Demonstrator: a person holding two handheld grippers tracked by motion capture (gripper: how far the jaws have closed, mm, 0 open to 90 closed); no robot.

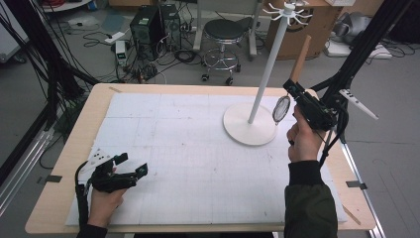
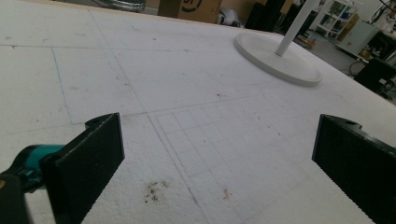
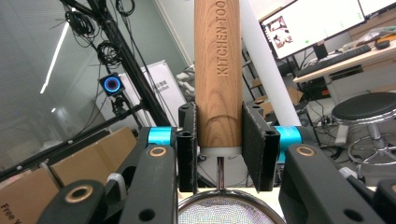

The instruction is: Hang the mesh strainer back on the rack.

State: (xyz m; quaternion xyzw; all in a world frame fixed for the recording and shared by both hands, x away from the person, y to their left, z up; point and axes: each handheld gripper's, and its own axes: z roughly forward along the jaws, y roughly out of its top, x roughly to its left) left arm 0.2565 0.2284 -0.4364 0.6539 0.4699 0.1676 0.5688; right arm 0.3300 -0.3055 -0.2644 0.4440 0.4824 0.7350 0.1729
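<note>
Right gripper (image 1: 292, 89) raised, pinching strainer (image 1: 281, 109) handle, left gripper (image 1: 131, 165) spread, low over table (image 1: 69, 148)

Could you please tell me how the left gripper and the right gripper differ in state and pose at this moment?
The left gripper is open with nothing between its jaws, while the right gripper is shut on the wooden handle of a small strainer. The left gripper sits low over the white mat near the table's front left; the right gripper is raised beside the white stand, holding the strainer handle-up. Both are hand-held, black and two-jawed.
</note>
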